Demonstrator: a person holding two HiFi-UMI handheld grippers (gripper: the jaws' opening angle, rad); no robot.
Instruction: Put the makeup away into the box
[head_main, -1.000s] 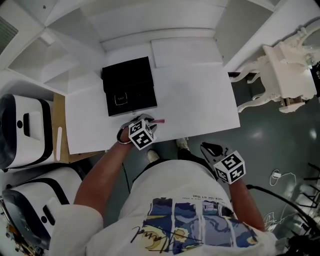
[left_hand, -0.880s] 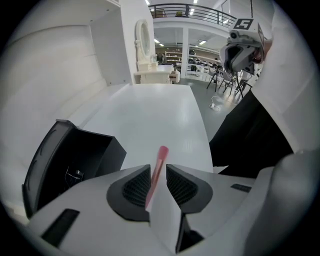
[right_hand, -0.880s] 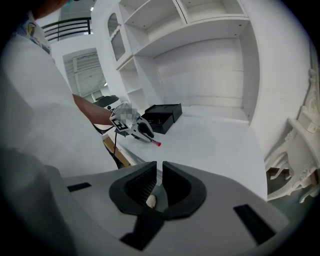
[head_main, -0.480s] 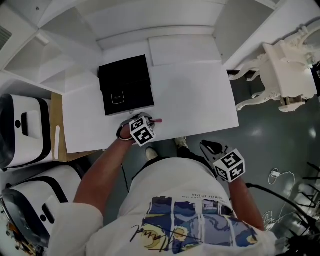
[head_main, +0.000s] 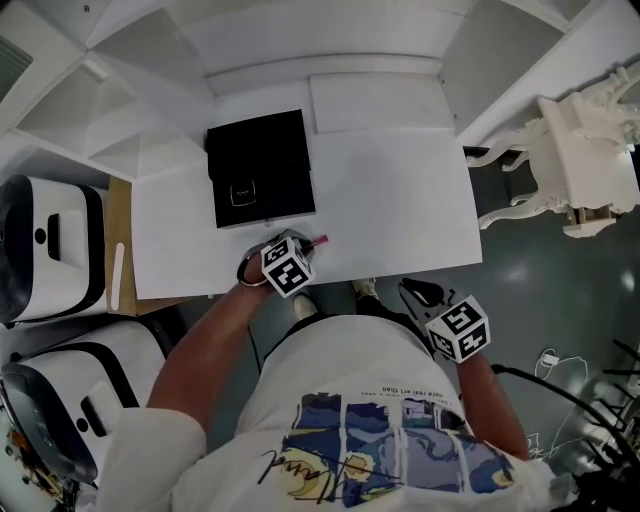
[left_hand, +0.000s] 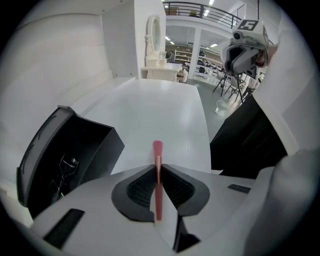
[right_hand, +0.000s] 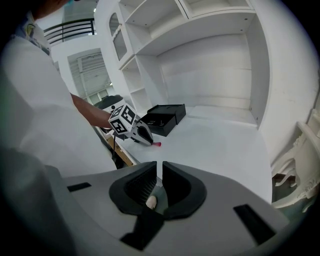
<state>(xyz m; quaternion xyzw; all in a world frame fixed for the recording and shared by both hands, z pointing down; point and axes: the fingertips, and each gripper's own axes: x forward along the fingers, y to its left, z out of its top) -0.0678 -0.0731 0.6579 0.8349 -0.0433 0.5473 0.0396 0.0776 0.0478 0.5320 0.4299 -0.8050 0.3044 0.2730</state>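
White desk (head_main: 400, 200), left gripper (left_hand: 158, 175) just clamping onto pink stick (left_hand: 158, 148), maybe lipliner; right gripper (right_hand: 159, 176) closed, empty.

The right gripper (right_hand: 156, 186) has its dark jaws almost together, empty. An open black rectangular box (right_hand: 162, 119) sits on the white tabletop (right_hand: 215, 145). Just in front of the box, the left gripper (right_hand: 149, 141) pinches a slim pink stick (right_hand: 156, 144).
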